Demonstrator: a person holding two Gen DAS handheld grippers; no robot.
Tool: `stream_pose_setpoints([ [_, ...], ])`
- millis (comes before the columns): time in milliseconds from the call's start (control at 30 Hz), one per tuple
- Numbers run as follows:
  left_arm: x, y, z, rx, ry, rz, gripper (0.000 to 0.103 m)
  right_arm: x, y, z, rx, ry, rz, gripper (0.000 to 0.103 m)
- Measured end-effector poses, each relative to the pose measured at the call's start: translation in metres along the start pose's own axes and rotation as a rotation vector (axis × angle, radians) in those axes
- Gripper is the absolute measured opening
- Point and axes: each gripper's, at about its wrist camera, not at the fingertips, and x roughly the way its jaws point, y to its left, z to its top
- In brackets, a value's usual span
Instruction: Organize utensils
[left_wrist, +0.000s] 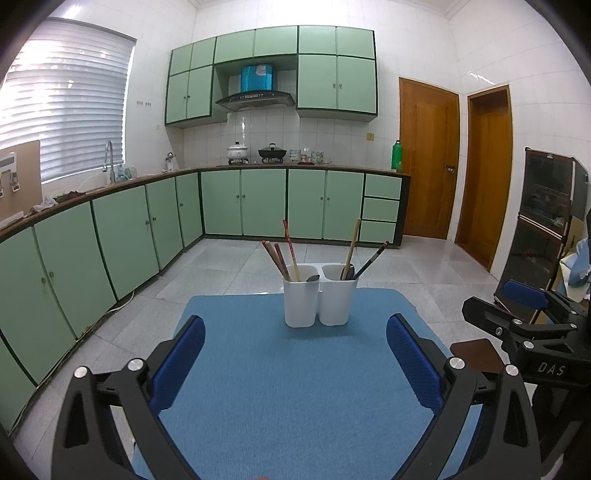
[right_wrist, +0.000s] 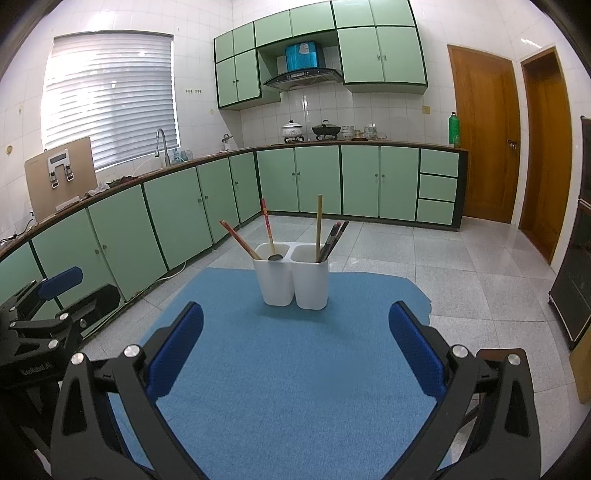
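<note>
A: How far along does it look?

B: Mostly sorted, I'd judge: chopsticks and spoons stand in the white twin holder near the counter's far edge, nothing loose.

A: Room to move?

B: Plenty. Left gripper and right gripper hover near the near edge, jaws apart, empty.

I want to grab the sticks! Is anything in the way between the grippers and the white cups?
Nothing visible is. Only bare blue mat lies between the open left gripper, the open right gripper and the white cups holding the chopsticks.
</note>
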Motion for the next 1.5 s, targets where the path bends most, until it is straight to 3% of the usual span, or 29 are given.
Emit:
stream_pose_setpoints([
  [1500,-0.0034,-0.0035,0.0036,0.005,-0.007,0.007,0.096,0.0033,-0.0023,-0.0013,0.003,-0.003,-0.004,0.097],
])
